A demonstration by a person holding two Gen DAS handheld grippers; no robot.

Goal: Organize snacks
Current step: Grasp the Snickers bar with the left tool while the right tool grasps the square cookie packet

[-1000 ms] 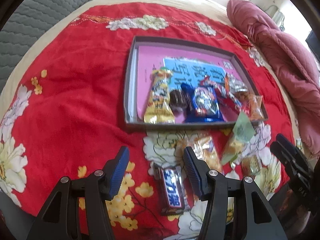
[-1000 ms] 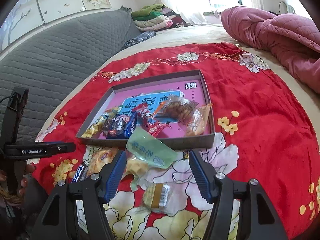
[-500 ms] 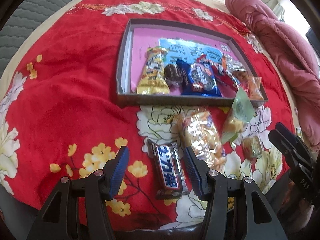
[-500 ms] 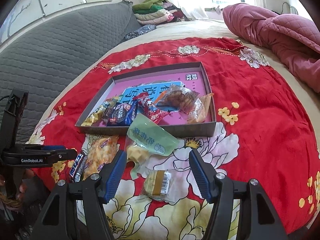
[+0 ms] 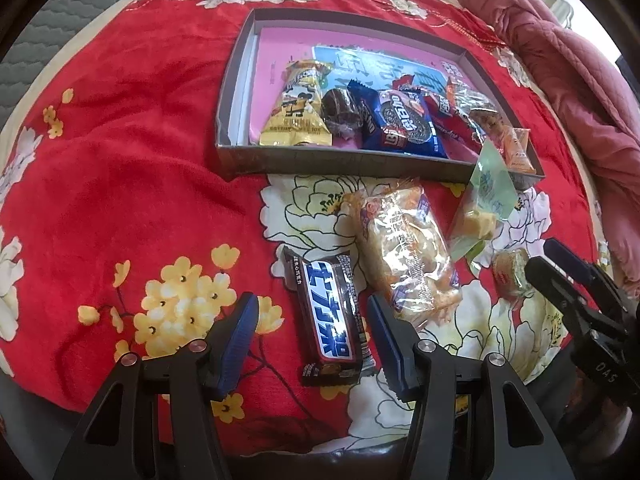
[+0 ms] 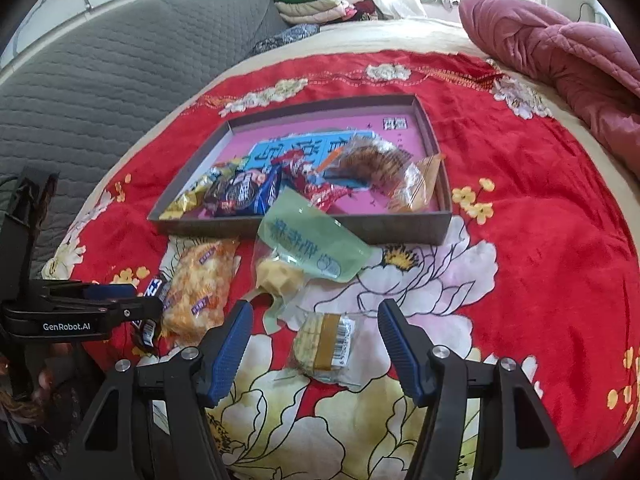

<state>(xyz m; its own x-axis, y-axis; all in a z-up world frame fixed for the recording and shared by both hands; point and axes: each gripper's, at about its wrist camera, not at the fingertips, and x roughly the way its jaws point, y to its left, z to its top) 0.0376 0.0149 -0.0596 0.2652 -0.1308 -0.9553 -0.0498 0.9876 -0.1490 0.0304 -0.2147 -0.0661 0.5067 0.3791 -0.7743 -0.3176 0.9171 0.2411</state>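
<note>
Only the left view shows the whole dark-wrapped chocolate bar [image 5: 330,316] between the left gripper's [image 5: 312,340] spread jaws; the right gripper [image 6: 314,344], jaws likewise spread, straddles a small clear-wrapped biscuit [image 6: 324,340].

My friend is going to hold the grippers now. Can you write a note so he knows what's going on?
Left gripper: open, empty, straddling the dark chocolate bar.
Right gripper: open, empty, over the small clear-wrapped cookie.
Done: several snacks already lie in the shallow grey box.
Left: chocolate bar, cookie, clear orange pastry bag and pale green pouch, which leans on the box's front wall, need boxing.
</note>
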